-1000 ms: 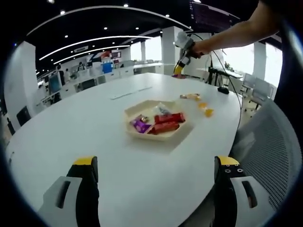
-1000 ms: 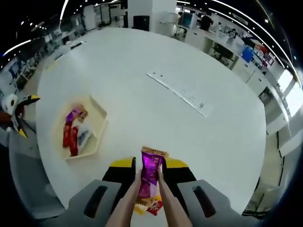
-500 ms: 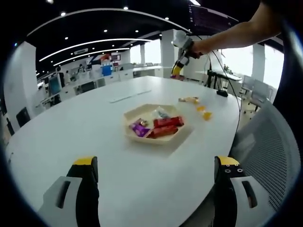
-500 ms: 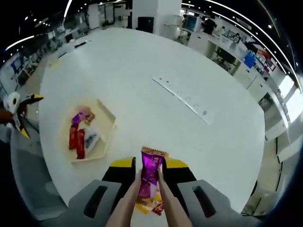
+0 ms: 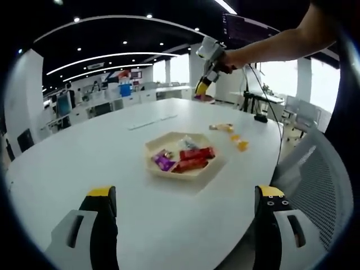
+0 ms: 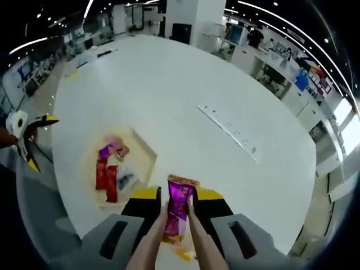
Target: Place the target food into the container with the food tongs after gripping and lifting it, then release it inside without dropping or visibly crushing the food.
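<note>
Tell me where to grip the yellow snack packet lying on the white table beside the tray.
Judging from the left gripper view, take the yellow snack packet across its narrow middle, coming straight down from above. It lies flat and elongated on the white table, apart from the beige tray.

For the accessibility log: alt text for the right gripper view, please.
Tongs in the right gripper pinch an upright purple snack packet high above a large white table. Below left sits a cream hexagonal tray holding red and purple packets.

Purple snack packet (image 6: 179,209) upright in tongs (image 6: 179,247); tray (image 6: 147,160) below-left
</note>
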